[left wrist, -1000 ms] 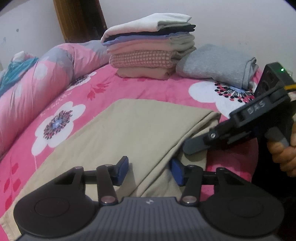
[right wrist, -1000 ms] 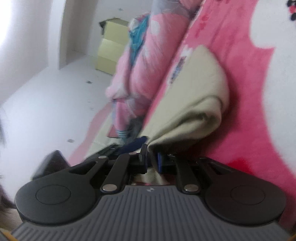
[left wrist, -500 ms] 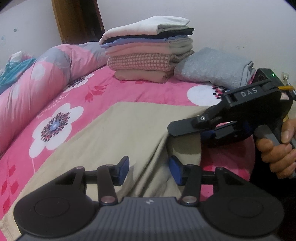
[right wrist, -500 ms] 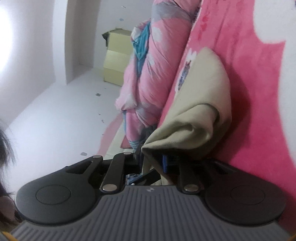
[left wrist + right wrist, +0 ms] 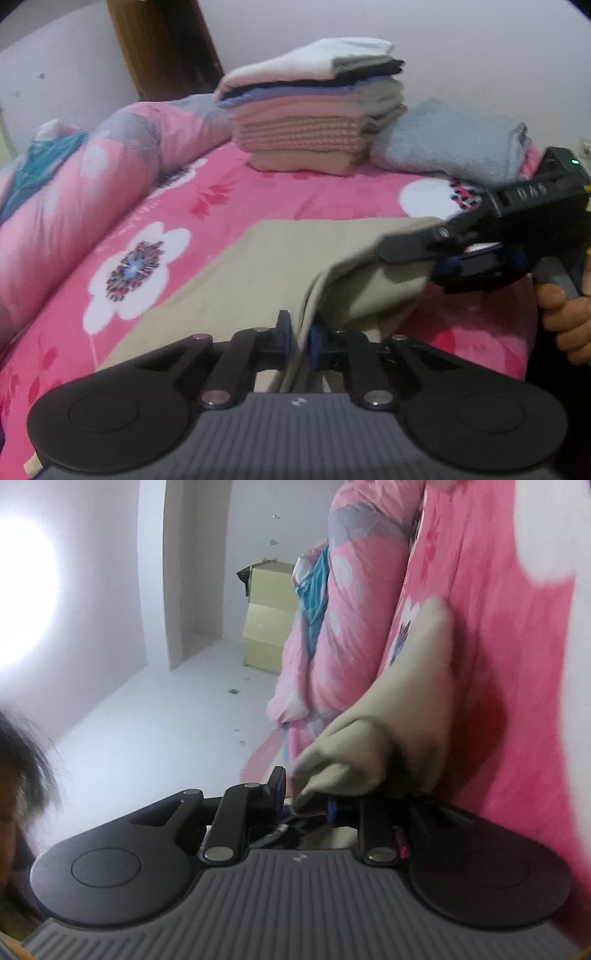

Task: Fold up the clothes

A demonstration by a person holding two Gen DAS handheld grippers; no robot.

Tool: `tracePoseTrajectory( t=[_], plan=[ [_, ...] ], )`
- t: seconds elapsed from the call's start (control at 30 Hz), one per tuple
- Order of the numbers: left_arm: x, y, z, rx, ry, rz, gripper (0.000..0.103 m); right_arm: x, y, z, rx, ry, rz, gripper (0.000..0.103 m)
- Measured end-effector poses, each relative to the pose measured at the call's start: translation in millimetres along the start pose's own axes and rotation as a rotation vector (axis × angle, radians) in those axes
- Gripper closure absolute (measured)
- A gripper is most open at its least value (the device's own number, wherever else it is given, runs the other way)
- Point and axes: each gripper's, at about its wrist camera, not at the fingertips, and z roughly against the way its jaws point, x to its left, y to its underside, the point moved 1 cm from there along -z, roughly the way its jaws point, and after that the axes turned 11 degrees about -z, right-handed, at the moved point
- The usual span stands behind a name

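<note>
A beige cloth lies spread on the pink flowered bedsheet, with its right side folded over. My left gripper is shut on the cloth's near edge, which stands up between the blue pads. In the left wrist view my right gripper comes in from the right, held by a hand, and holds the folded corner raised off the bed. In the right wrist view a thick bunch of the beige cloth sits between my right gripper jaws.
A stack of several folded clothes and a folded grey garment sit at the back by the wall. A rolled pink quilt runs along the bed's left side. Cardboard boxes stand beyond the bed.
My left jaws, open before, have closed on the cloth's near edge. My right gripper has lifted its fold off the bed, and its jaws stand a little wider around more cloth.
</note>
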Motion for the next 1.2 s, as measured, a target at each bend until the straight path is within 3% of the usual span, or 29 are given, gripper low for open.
tracePoseTrajectory(
  t=[0.13, 0.3, 0.43, 0.53, 0.7, 0.73, 0.9, 0.97, 1.07, 1.17, 1.2],
  plan=[
    [-5.8, -2.2, 3.3, -0.012, -0.076, -0.044, 0.093, 18.3, 0.3, 10.5, 0.003, 0.186, 0.154, 0.082],
    [-14.1, -4.2, 4.1, -0.017, -0.122, -0.089, 0.093, 56.8, 24.3, 13.4, 0.125, 0.28, 0.452, 0.083],
    [-15.8, -3.9, 5.2, -0.021, -0.134, -0.096, 0.093, 81.0, 38.8, 7.3, 0.203, 0.214, 0.588, 0.084],
    [-19.1, -2.8, 7.0, -0.031, -0.141, -0.114, 0.093, 86.9, 39.3, -8.6, 0.212, 0.227, 0.637, 0.085],
    [-18.7, -1.1, 9.6, -0.044, -0.133, -0.1, 0.094, 71.4, 32.2, -52.5, 0.208, 0.447, 0.714, 0.097],
    [-18.4, -0.6, 9.9, -0.045, -0.124, -0.101, 0.095, 69.7, 36.1, -63.3, 0.201, 0.515, 0.771, 0.103],
    [-20.1, 2.4, 8.7, -0.054, -0.107, -0.107, 0.095, 64.0, 76.2, -94.1, 0.001, 0.84, 1.251, 0.103],
    [-20.4, 3.5, 7.2, -0.051, -0.095, -0.107, 0.094, 54.1, 90.9, -100.0, -0.061, 0.931, 1.4, 0.103],
    [-23.8, 5.3, 5.3, -0.045, -0.076, -0.121, 0.093, 39.6, 100.3, -105.3, -0.064, 1.022, 1.489, 0.103],
    [-29.4, 6.6, 0.2, -0.016, -0.047, -0.146, 0.088, 21.1, 112.7, -113.2, -0.072, 1.163, 1.695, 0.103],
    [-31.5, 8.0, -1.4, -0.007, -0.046, -0.156, 0.086, 20.6, 114.6, -112.6, -0.067, 1.166, 1.711, 0.103]
  ],
)
